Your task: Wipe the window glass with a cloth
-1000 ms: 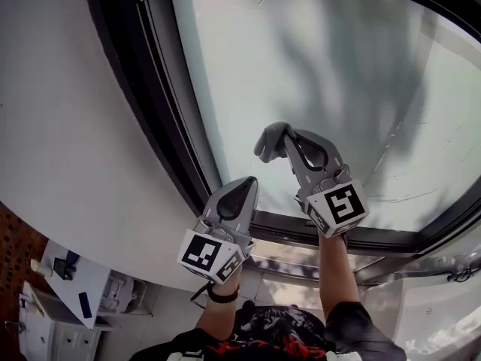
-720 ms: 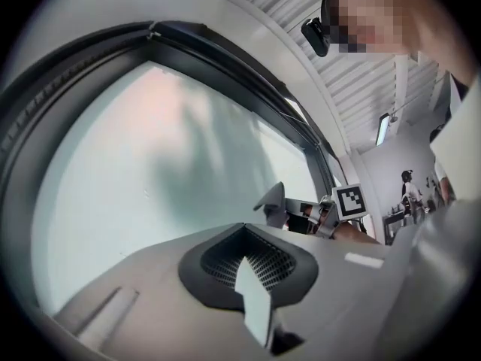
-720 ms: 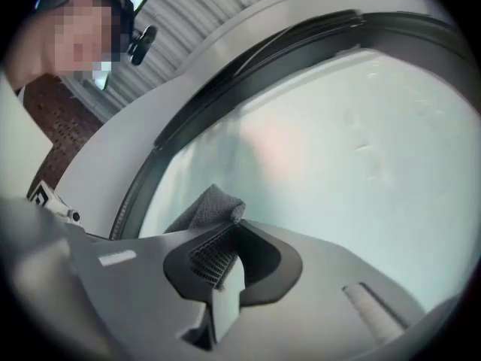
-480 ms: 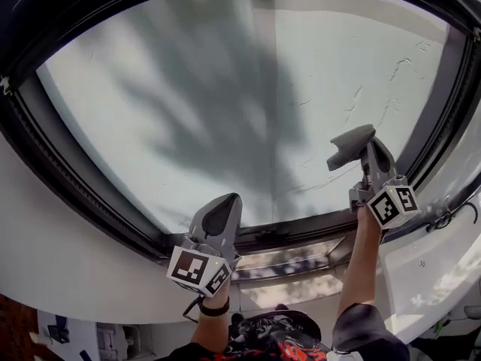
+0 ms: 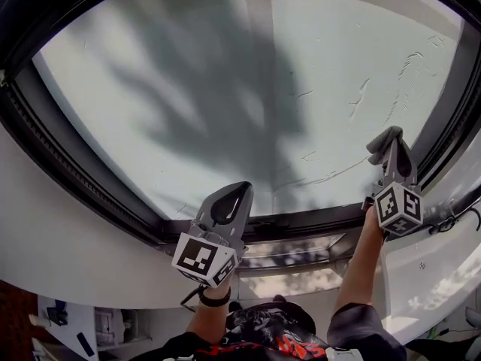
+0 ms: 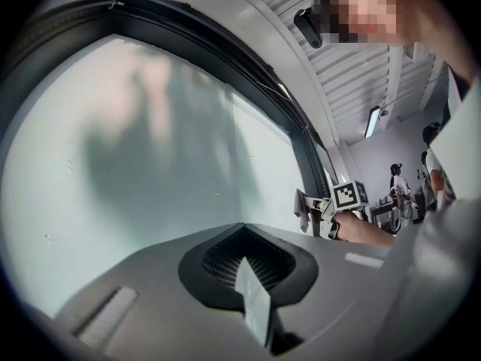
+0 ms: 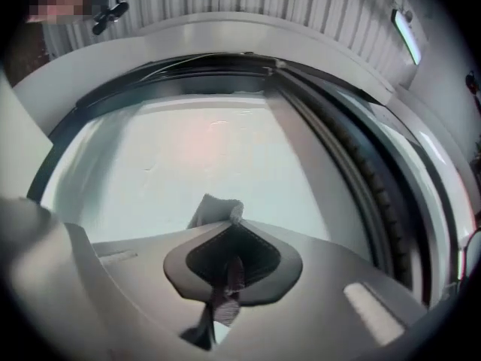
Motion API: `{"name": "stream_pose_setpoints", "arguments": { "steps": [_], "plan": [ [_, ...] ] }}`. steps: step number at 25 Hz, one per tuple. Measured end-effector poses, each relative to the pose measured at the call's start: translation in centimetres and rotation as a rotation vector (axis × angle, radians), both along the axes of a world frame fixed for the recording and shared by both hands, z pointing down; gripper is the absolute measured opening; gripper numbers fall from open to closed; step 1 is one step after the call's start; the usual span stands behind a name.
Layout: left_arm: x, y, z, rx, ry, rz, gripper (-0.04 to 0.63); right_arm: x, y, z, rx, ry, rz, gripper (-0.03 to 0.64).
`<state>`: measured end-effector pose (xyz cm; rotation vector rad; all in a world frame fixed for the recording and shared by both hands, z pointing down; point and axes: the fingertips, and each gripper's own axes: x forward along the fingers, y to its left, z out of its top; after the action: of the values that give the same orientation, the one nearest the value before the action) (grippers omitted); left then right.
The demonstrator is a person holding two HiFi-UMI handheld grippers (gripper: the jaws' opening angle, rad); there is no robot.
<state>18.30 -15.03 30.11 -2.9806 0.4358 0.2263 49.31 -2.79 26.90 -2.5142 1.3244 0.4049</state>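
The window glass (image 5: 225,74) fills most of the head view, with thin streaks (image 5: 361,96) toward its right side. My right gripper (image 5: 392,147) is shut on a grey cloth (image 5: 382,143), which it holds against the glass near the dark right frame. In the right gripper view the cloth (image 7: 215,209) sticks out past the shut jaws of the right gripper (image 7: 231,230) onto the pane (image 7: 225,149). My left gripper (image 5: 240,189) is shut and holds nothing, its tip low near the bottom frame. The left gripper (image 6: 242,230) also sees the right gripper (image 6: 334,201) with the cloth (image 6: 303,210).
A dark window frame (image 5: 68,171) rings the glass, thick at the left and bottom. A white wall (image 5: 75,254) lies below it. A cable (image 5: 451,220) hangs at the lower right. People (image 6: 396,183) stand far off in the room, under a ceiling light (image 6: 373,119).
My right gripper has carried the cloth rightward and lower across the glass, toward the right frame. The head view has swung right. The left gripper has stayed near the bottom frame.
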Motion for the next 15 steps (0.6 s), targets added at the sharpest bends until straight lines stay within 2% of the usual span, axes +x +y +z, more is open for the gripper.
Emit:
{"name": "stream_pose_setpoints", "arguments": {
  "steps": [3, 6, 8, 12, 15],
  "plan": [
    [-2.1, -2.1, 0.4, -0.007, -0.02, -0.08, 0.017, -8.0, -4.5, -0.3, -0.005, 0.096, -0.094, 0.017],
    [-5.5, -5.4, 1.4, -0.032, -0.033, -0.21, 0.017, -15.7, -10.2, 0.9, -0.018, 0.139, -0.226, 0.018],
    [-9.2, -7.4, 2.2, -0.06, -0.019, -0.32, 0.017, -21.7, -14.4, 1.8, -0.02, 0.145, -0.365, 0.018],
    [-19.4, -10.7, 2.0, -0.109, 0.008, -0.574, 0.017, -35.9, -21.8, 2.6, -0.037, 0.164, -0.673, 0.018],
    [-24.4, -11.8, 2.1, -0.099, -0.028, -0.674, 0.017, -45.4, -26.7, 4.1, -0.091, 0.117, -0.896, 0.018]
  ]
}}
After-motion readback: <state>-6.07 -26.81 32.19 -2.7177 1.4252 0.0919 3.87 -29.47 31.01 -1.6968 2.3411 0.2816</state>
